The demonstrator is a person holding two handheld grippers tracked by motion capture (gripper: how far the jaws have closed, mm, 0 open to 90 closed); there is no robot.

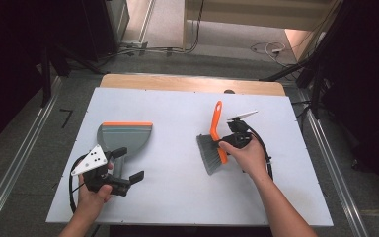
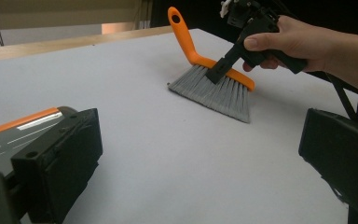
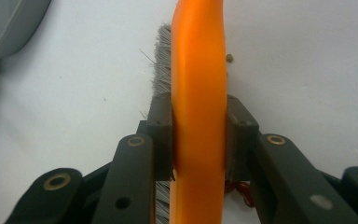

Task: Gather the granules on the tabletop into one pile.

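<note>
In the right gripper view, we find the brush point(image 3: 198, 93) cut off at top and bottom edges, its bristles point(image 3: 161, 60) largely hidden behind the orange back. The dustpan point(image 3: 7, 23) is cropped at the upper left corner. In the left gripper view, the dustpan point(image 2: 14, 133) is cut by the left edge and partly hidden behind the near jaw. A small speck point(image 3: 229, 58) beside the brush is too small to identify.

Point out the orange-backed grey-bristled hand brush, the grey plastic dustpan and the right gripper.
hand brush point(image 2: 223, 93), left gripper view, on its grey bristles
dustpan point(image 1: 126, 137), high view, on its grey pan
right gripper point(image 3: 199, 140), right gripper view, between its fingertips
</note>
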